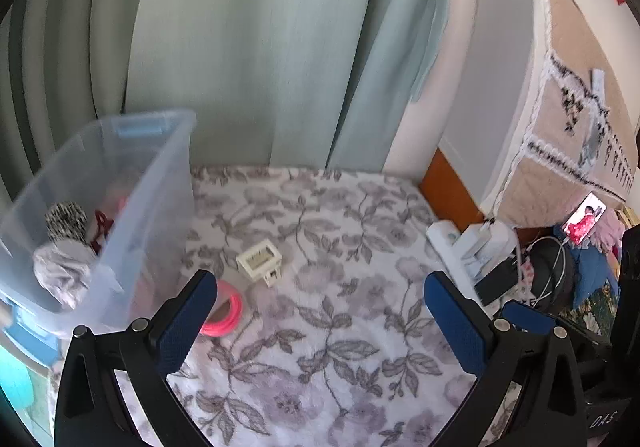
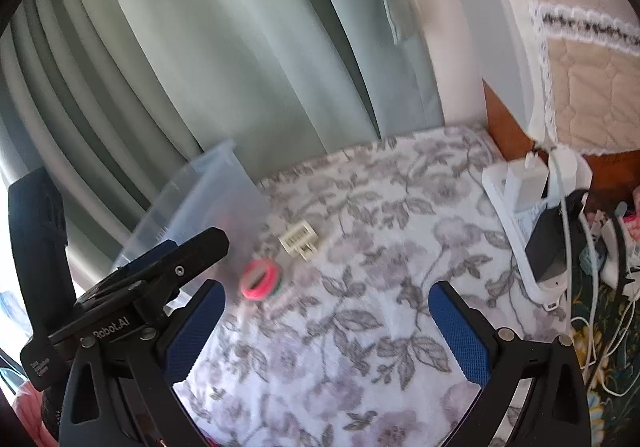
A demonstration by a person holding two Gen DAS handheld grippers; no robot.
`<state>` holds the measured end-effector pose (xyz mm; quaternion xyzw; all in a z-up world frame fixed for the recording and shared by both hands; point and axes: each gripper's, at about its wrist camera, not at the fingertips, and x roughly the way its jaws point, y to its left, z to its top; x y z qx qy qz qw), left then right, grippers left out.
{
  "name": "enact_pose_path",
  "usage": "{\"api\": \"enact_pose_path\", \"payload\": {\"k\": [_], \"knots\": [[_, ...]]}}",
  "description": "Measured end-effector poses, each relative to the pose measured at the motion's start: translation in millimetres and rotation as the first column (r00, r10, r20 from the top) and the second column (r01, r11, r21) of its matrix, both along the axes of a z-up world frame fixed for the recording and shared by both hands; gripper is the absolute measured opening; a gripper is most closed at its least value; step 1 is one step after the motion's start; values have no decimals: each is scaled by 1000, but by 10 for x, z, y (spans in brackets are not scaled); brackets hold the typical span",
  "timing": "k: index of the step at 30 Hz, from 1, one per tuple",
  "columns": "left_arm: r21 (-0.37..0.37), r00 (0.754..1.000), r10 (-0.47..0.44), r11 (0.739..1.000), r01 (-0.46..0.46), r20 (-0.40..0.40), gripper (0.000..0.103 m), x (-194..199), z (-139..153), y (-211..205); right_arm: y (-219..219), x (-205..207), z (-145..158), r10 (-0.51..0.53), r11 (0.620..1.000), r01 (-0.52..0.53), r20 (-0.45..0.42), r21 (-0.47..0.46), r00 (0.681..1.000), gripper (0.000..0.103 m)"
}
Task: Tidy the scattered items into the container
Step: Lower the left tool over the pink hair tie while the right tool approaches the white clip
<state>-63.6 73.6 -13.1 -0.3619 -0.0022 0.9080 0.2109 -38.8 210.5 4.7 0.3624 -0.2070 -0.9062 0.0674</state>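
My left gripper (image 1: pixel 320 311) hangs released over the flowered blanket (image 1: pixel 340 347), its blue pads wide apart with nothing between them. Ahead of it and a little to the left lies the small cream plastic frame (image 1: pixel 260 261), flat on the blanket. Just beside the left pad, nearer to me than the frame, sits the pink roll of tape (image 1: pixel 226 309), partly hidden behind that pad. Further left stands the clear plastic bin (image 1: pixel 160 183), close to the roll; inside it I see a speckled black-and-white bundle (image 1: pixel 66 221), a crumpled pale cloth (image 1: pixel 62 273) and something dark red (image 1: pixel 103 229).

My right gripper (image 2: pixel 326 323) is also spread wide and empty above the blanket. From it, the pink roll lies ahead to the left, the cream frame just beyond it, and the bin behind both. Off to the right, at the blanket's edge, rests a white power strip (image 2: pixel 520 207) with chargers plugged in.
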Motion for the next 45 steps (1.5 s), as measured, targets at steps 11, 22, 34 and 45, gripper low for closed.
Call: {"api": "enact_pose_path", "payload": {"k": [11, 22, 34, 45], "knots": [[-67, 991, 118, 991, -113, 69, 103, -220, -515, -54, 17, -293, -465, 50, 996, -58, 111, 65, 992, 103], [-221, 920, 379, 910, -350, 102, 103, -449, -943, -154, -76, -770, -683, 145, 983, -159, 139, 90, 980, 103], [-269, 864, 489, 854, -446, 121, 101, -692, -1259, -214, -382, -1414, -885, 332, 937, -344, 148, 62, 932, 93], [-277, 853, 506, 844, -458, 130, 97, -876, -1433, -223, -828, -1984, -1038, 459, 875, -477, 174, 80, 871, 80]]}}
